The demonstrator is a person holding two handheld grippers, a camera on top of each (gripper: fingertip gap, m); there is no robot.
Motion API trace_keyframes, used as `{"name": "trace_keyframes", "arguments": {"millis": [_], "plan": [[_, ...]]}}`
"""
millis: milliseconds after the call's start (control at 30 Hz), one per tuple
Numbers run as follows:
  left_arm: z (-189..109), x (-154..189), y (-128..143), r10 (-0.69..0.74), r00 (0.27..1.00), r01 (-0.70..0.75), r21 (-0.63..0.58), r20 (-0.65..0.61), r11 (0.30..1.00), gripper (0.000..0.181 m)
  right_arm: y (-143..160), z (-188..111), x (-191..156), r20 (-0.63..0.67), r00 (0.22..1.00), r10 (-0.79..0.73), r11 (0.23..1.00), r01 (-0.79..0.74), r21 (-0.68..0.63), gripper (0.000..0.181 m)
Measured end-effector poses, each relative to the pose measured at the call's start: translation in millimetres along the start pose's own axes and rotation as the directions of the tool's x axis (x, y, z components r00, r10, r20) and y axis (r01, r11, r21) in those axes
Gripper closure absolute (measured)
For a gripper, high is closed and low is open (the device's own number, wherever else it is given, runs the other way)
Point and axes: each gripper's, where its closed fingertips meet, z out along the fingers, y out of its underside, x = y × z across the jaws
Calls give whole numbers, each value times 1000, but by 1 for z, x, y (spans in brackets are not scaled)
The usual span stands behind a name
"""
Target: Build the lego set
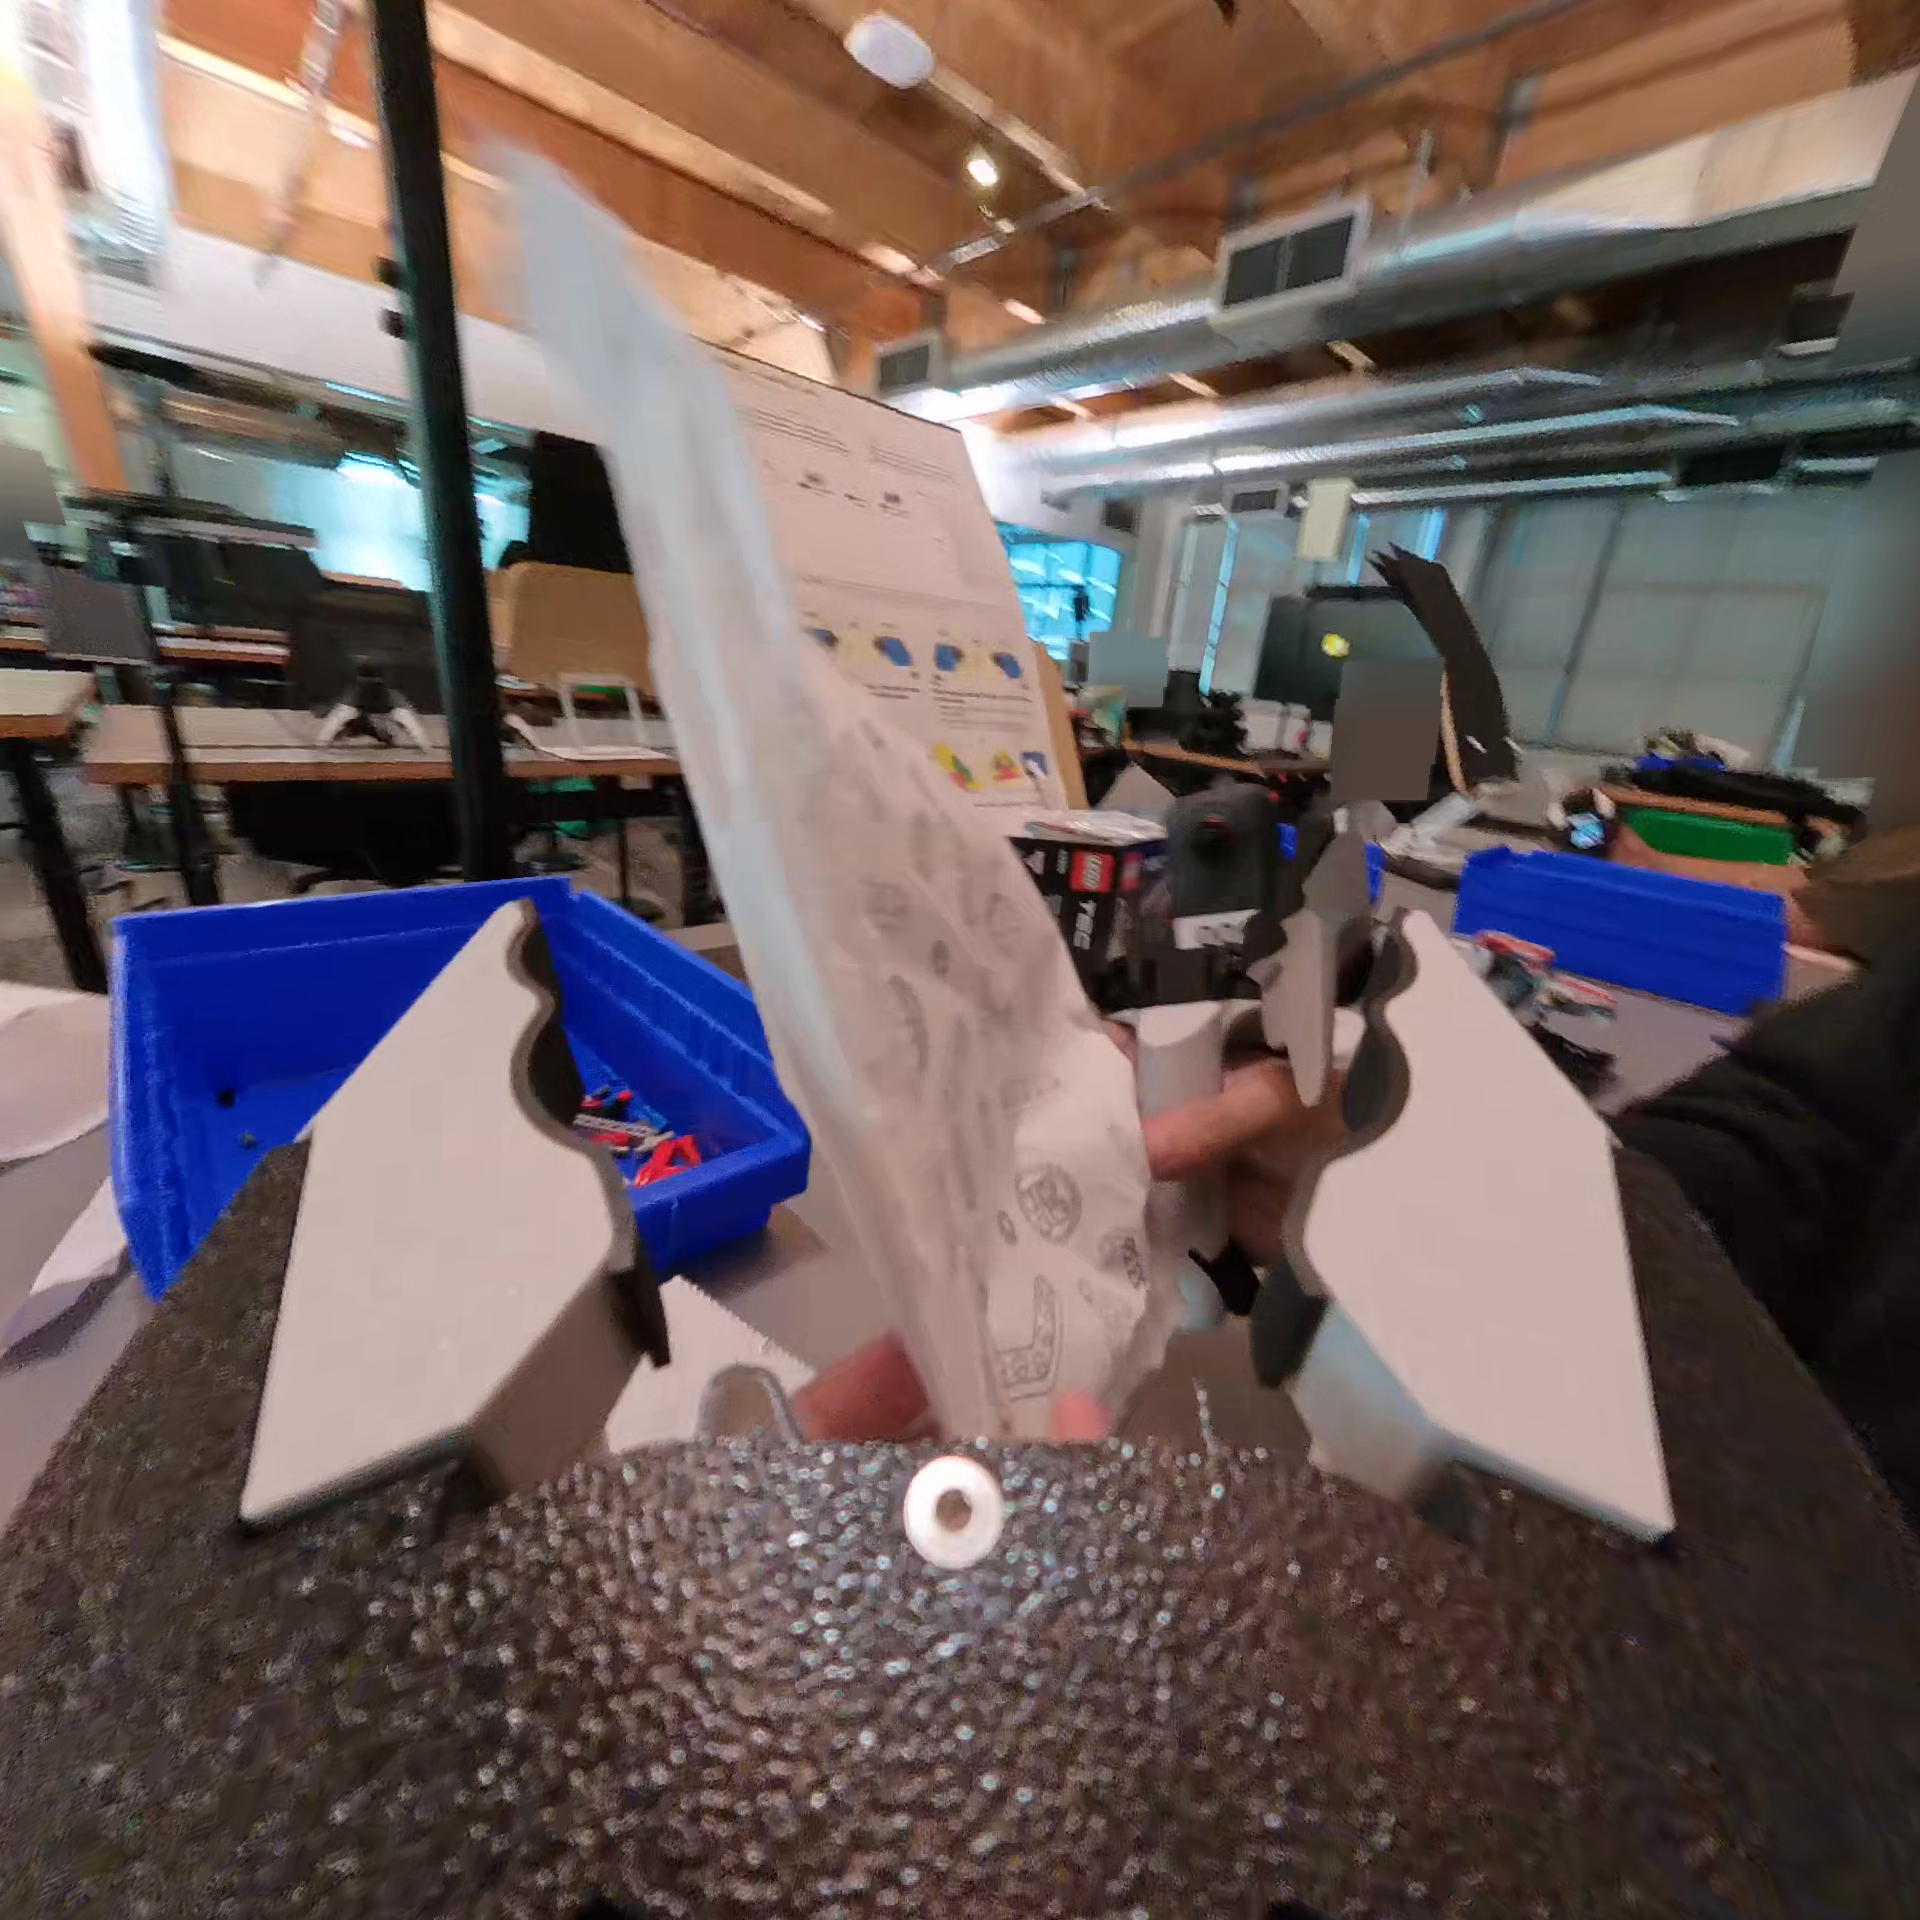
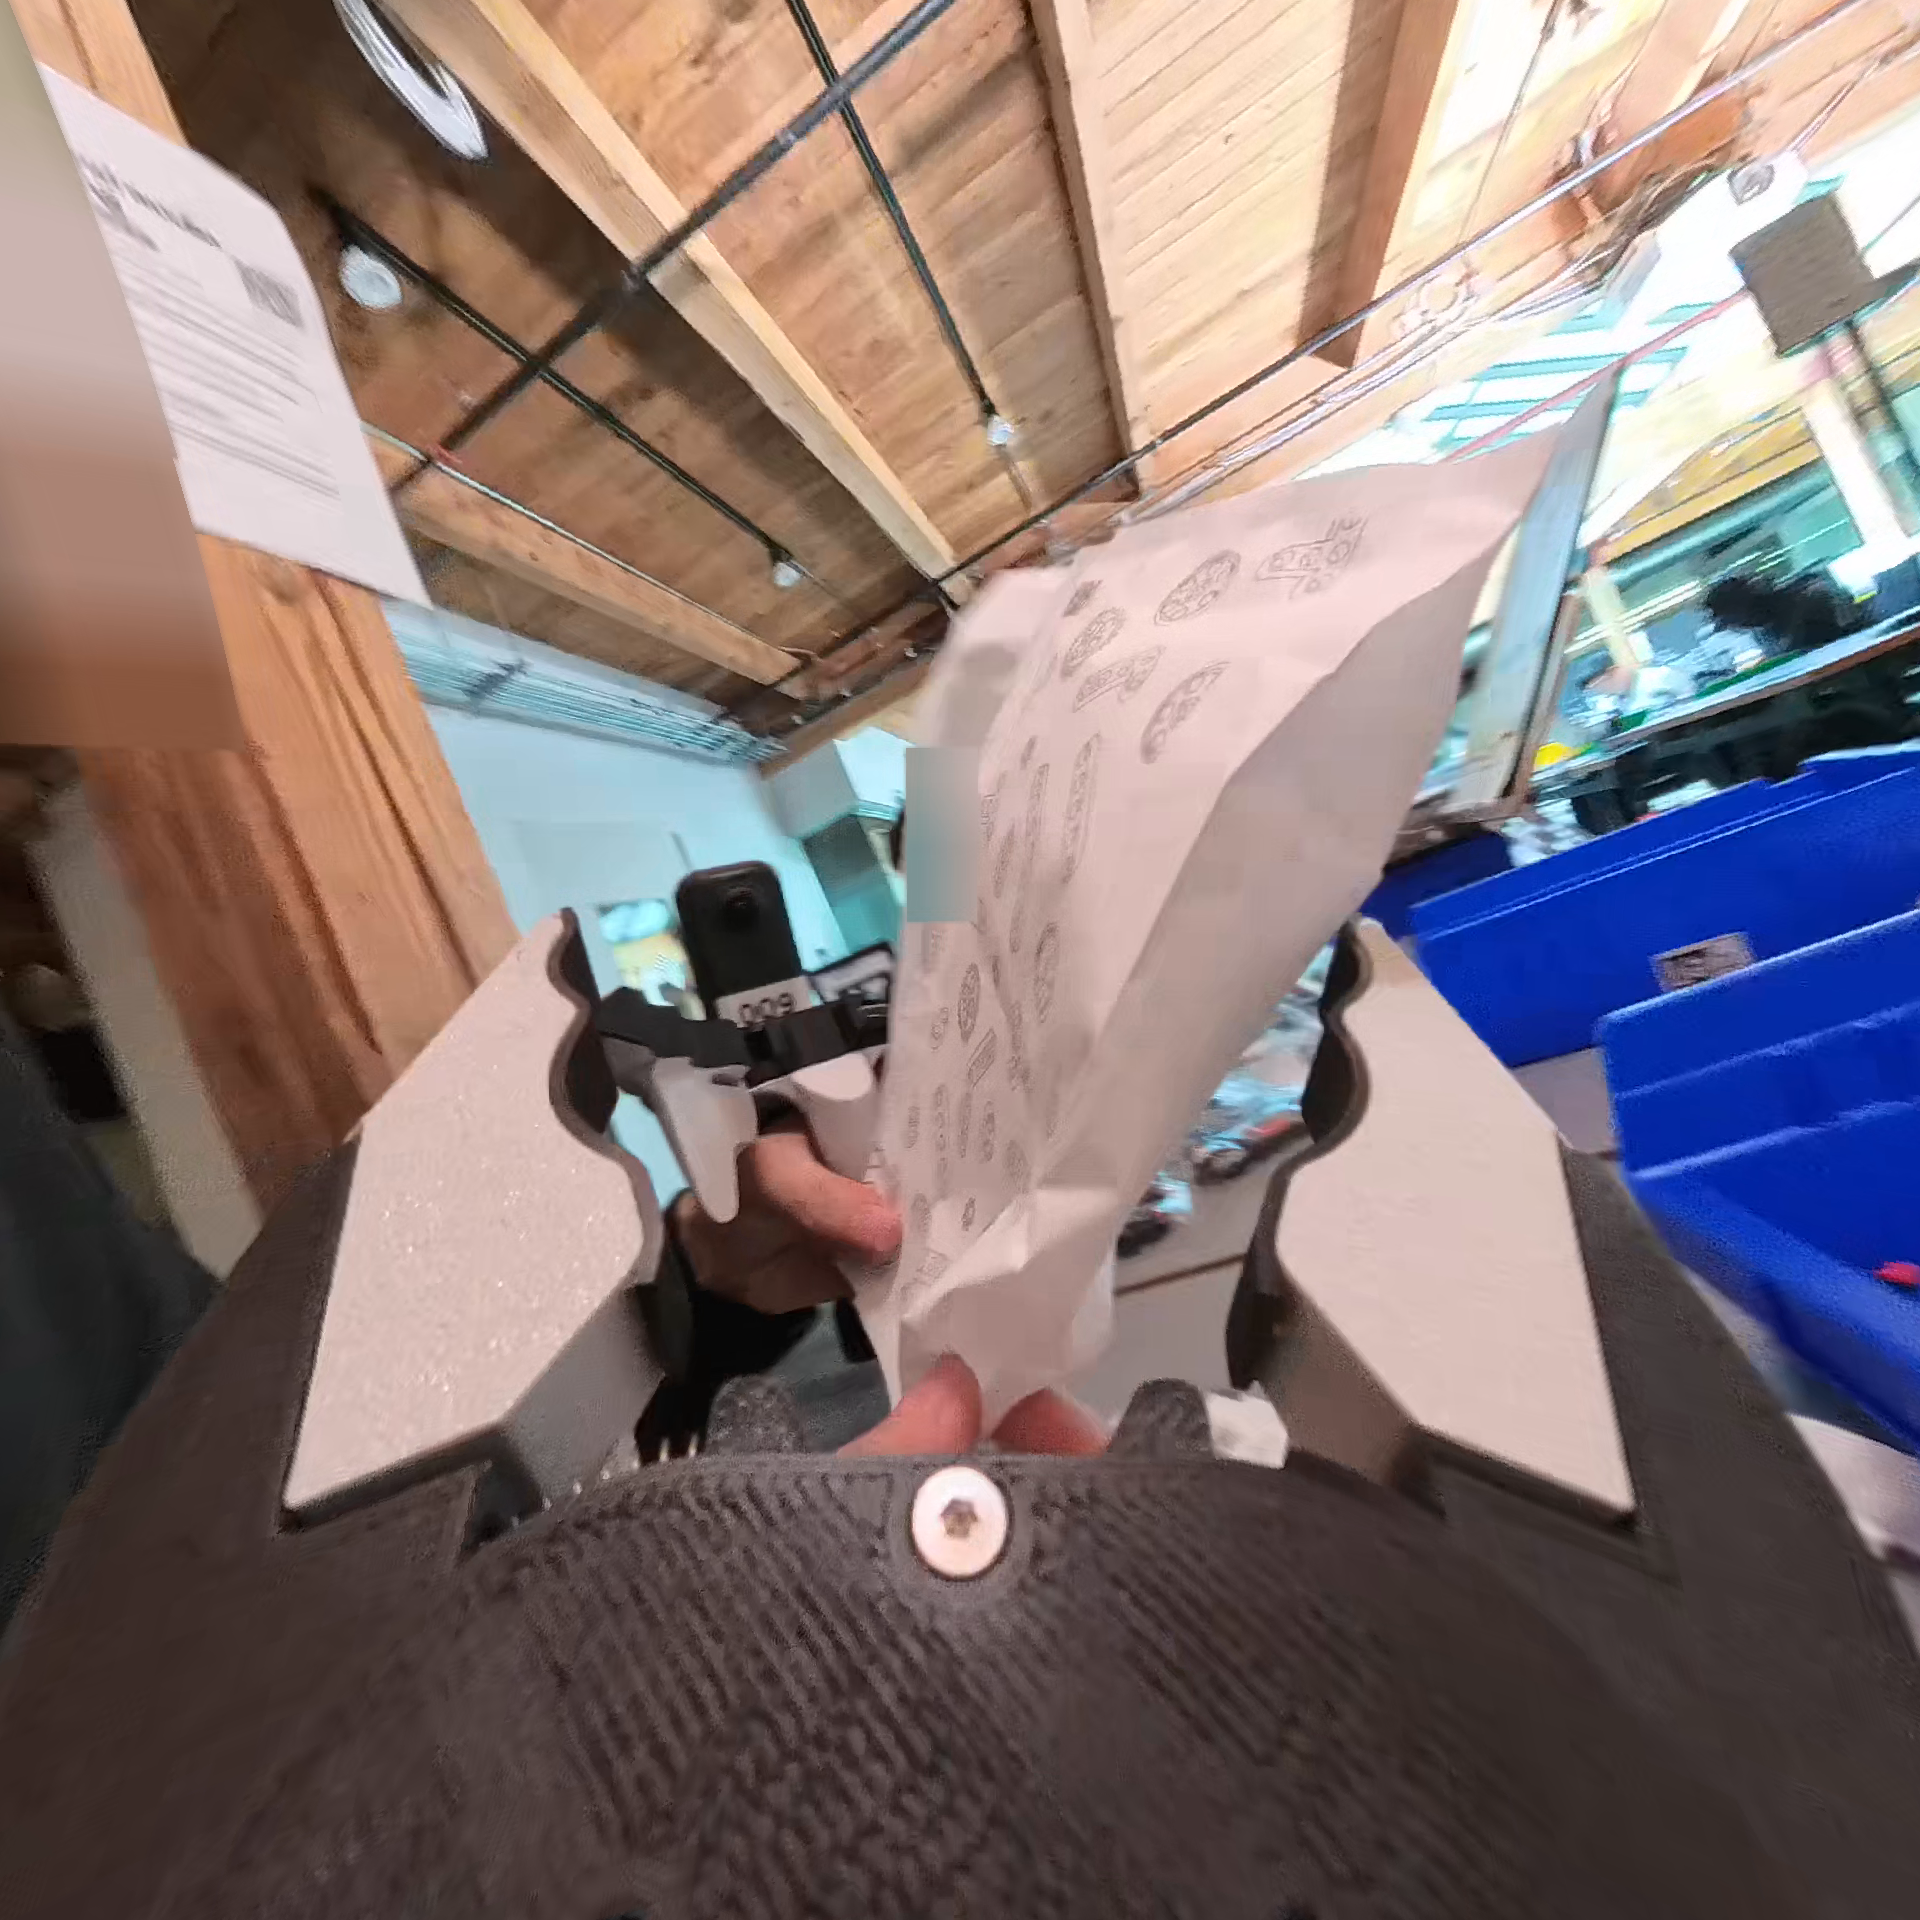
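A ceiling of exposed wooden beams and planks (image 2: 852,312) is seen overhead, crossed by thin black conduit and lit by small round lamps (image 1: 981,166). Silver metal ventilation ducts (image 1: 1299,312) are run beneath it. Long wooden tables (image 1: 364,743) are set behind a black upright pole (image 1: 431,468), and large bright windows (image 1: 1070,587) are seen beyond.
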Motion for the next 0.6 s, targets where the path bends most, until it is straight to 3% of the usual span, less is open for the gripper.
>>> {"name": "trace_keyframes", "arguments": {"millis": [67,200,267,333,367,400,433,600], "plan": [[6,0,19,-71,997,72,-28,42,997,40,1,-6,3,-63,993,-102,995,101,-17,50],[18,0,53,-170,975,191,-153,143,970,38,13,-13,-12,13,990,-144,983,144,-111,45],[23,13,64,-131,986,151,-213,106,965,34,2,-18,-20,64,995,-72,994,76,-73,44],[31,36,68,-154,988,153,-236,15,960,31,-16,-24,-16,39,997,-71,997,71,-11,29],[35,44,65,-169,985,161,-214,-18,963,32,-20,-27,2,-84,993,-87,996,87,-5,34],[38,48,63,-164,986,156,-196,-26,968,32,-20,-32,20,-203,975,-92,996,88,-31,61],[39,46,63,-145,989,141,-189,-6,972,32,-18,-36,29,-263,960,-95,995,84,-54,71],[39,46,57,-145,989,143,-141,-2,980,32,-27,-38,26,-261,952,-162,987,159,-33,74]]}}
